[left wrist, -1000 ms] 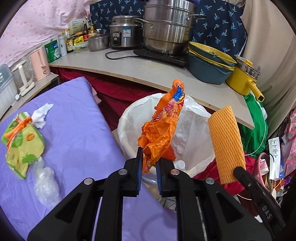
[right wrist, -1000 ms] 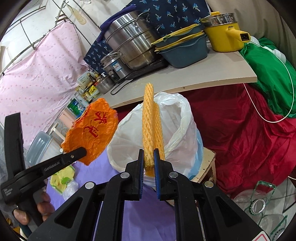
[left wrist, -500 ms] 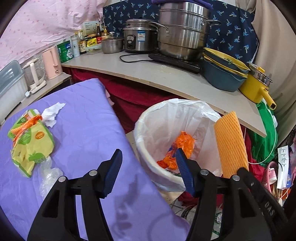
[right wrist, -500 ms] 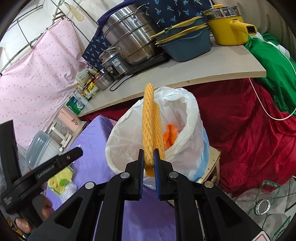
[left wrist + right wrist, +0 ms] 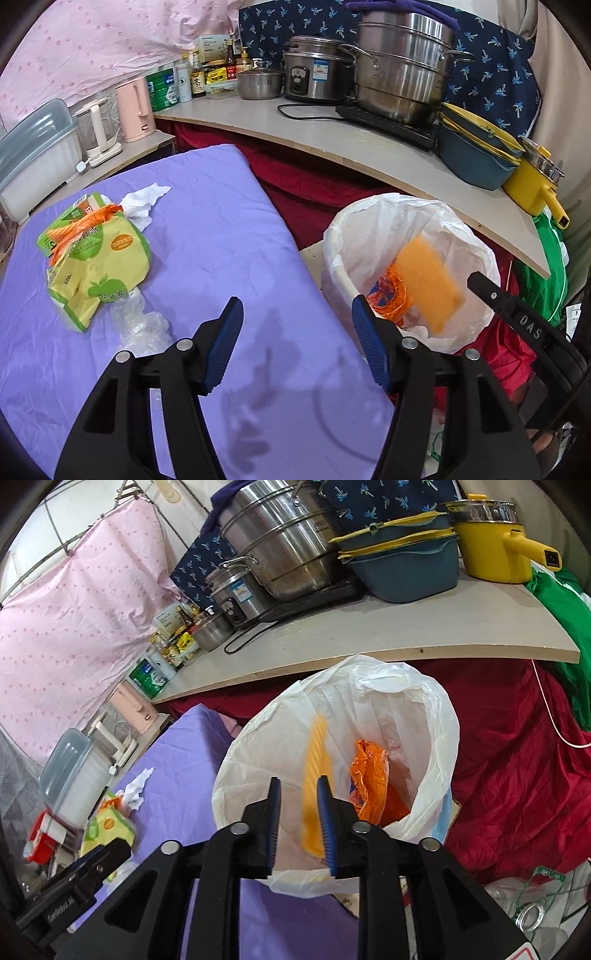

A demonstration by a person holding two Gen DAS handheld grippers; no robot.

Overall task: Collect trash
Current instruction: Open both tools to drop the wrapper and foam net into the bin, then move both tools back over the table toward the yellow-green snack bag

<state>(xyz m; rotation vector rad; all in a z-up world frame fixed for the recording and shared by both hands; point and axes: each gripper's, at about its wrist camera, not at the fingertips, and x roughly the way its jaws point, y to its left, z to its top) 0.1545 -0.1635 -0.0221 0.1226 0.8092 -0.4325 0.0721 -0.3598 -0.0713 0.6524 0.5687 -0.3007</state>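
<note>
- The bin liner (image 5: 388, 709) is thin white plastic, creased and slightly glossy.
- Inside it lies an orange wrapper (image 5: 369, 779), crinkled shiny film.
- Beside that wrapper, the orange foam sleeve (image 5: 428, 284) looks ribbed and matt, though blurred.
- Left of the liner, the purple cloth (image 5: 229, 236) is matt and wrinkled.
- Behind the liner, the steamer pot (image 5: 402, 74) is brushed, gleaming metal on a pale matt countertop (image 5: 332, 144).

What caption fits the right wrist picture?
Right gripper opening, orange foam net dropping into the white-bagged bin beside an orange wrapper.
</note>
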